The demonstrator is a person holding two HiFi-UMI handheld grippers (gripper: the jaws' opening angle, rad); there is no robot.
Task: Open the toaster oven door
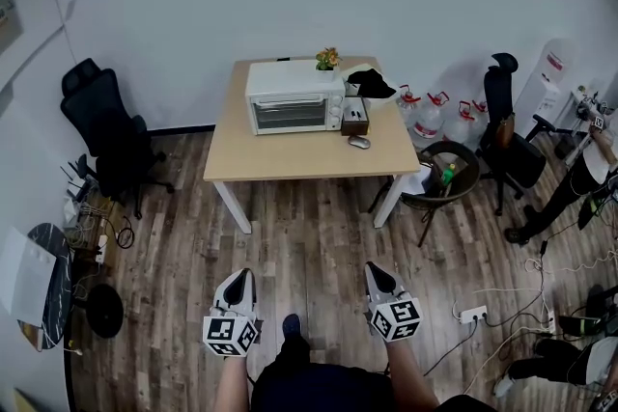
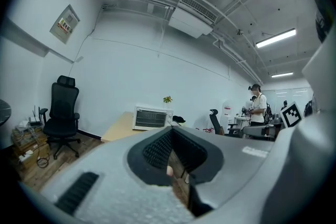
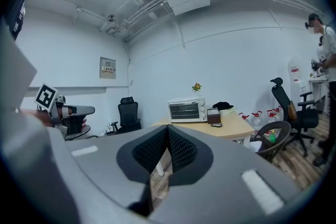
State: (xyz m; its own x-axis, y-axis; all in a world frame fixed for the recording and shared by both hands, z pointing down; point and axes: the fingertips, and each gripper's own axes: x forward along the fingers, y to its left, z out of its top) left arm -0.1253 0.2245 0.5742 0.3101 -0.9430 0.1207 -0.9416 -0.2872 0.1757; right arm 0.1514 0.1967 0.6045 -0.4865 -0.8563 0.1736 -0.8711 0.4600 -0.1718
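Observation:
The white toaster oven (image 1: 294, 96) stands at the back of a light wooden table (image 1: 290, 154), door shut, knobs on its right side. It is far ahead of both grippers; the left gripper view shows the oven (image 2: 152, 118) small in the distance, and so does the right gripper view (image 3: 188, 109). My left gripper (image 1: 238, 280) and right gripper (image 1: 376, 273) hang low over the wooden floor, well short of the table. The jaws of the left gripper (image 2: 171, 132) meet at their tips with nothing between them, as do those of the right gripper (image 3: 168, 129).
On the table right of the oven are a small plant (image 1: 328, 59), a black cloth (image 1: 372, 84), a brown box (image 1: 354, 115) and a mouse (image 1: 359, 142). A black office chair (image 1: 106, 125) stands left; water jugs (image 1: 430, 116), a round chair (image 1: 446, 174) and another office chair (image 1: 507, 145) stand right.

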